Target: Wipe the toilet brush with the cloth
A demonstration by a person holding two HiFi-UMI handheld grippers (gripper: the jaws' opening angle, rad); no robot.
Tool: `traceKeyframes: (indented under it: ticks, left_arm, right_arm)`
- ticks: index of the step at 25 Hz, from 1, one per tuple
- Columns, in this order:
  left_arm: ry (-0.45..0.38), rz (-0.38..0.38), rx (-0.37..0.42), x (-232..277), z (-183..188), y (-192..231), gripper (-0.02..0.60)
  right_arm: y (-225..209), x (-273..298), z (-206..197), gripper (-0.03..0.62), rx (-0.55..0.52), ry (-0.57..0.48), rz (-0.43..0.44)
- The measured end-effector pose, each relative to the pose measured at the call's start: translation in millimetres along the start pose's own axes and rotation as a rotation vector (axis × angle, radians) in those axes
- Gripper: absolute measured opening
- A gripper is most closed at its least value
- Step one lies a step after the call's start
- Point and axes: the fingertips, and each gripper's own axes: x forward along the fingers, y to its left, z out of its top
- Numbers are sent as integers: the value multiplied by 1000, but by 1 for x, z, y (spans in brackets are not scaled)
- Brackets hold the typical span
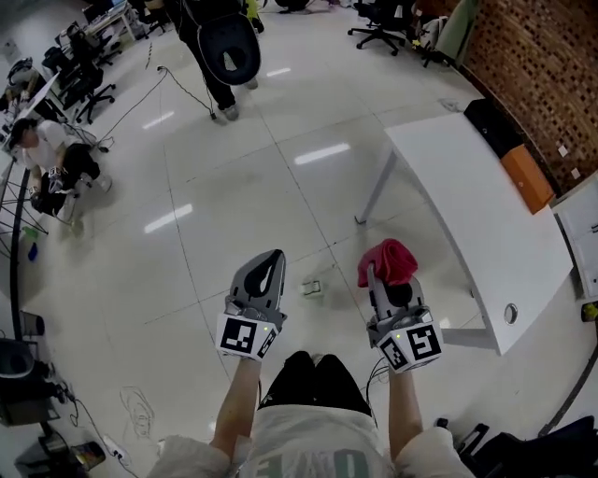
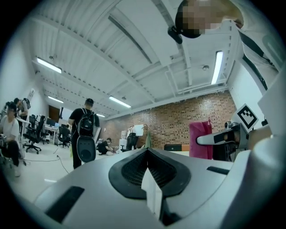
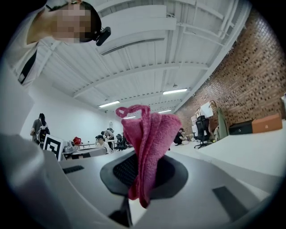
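Head view: at bottom centre each hand holds a gripper, both pointing up-frame over the glossy tile floor (image 1: 234, 205). Left gripper (image 1: 269, 263), lower centre-left: jaws fully together with nothing in them. The left gripper view agrees, the pads meet on a closed seam. Right gripper (image 1: 375, 280), lower centre-right: clamped on the pink cloth (image 1: 390, 260), which bunches up over the jaw tips. In the right gripper view the cloth (image 3: 145, 147) is pinched between the pads dead centre. It is folded and stands upright above the jaws, with a loop at its top and a short tail hanging below the pinch. The grippers are side by side and apart, not touching. The right one with the cloth shows at the right edge of the left gripper view. A small pale object (image 1: 312, 288) lies on the floor between the two grippers, slightly up-frame; can't tell what it is. Right of the cloth is a white table (image 1: 467, 205) running toward the upper right, its top bare. Past it, by the brick wall (image 1: 542, 75), are a black box (image 1: 493, 126) and an orange box (image 1: 526, 177). Top centre: a standing person (image 1: 224, 47) with a dark backpack. Upper left: a seated person (image 1: 47, 149) on the floor. Top right: office chairs (image 1: 378, 23).
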Motion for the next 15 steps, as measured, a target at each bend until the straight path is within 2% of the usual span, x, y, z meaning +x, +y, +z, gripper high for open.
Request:
traceKeyframes:
  ticks: [3, 10, 13, 15]
  left_arm:
    - [-44, 28, 10, 16, -88, 24, 5]
    - [-134, 83, 41, 31, -354, 61, 5]
    - [-175, 107, 40, 26, -436, 71, 5]
    - [-176, 108, 37, 17, -473, 71, 5]
  right_arm:
    - [-38, 24, -86, 31, -42, -28, -18]
    - [-122, 51, -351, 31, -69, -54, -29]
    - [-139, 56, -438, 32, -112, -41, -33]
    - [-143, 56, -479, 31, -88, -37, -29]
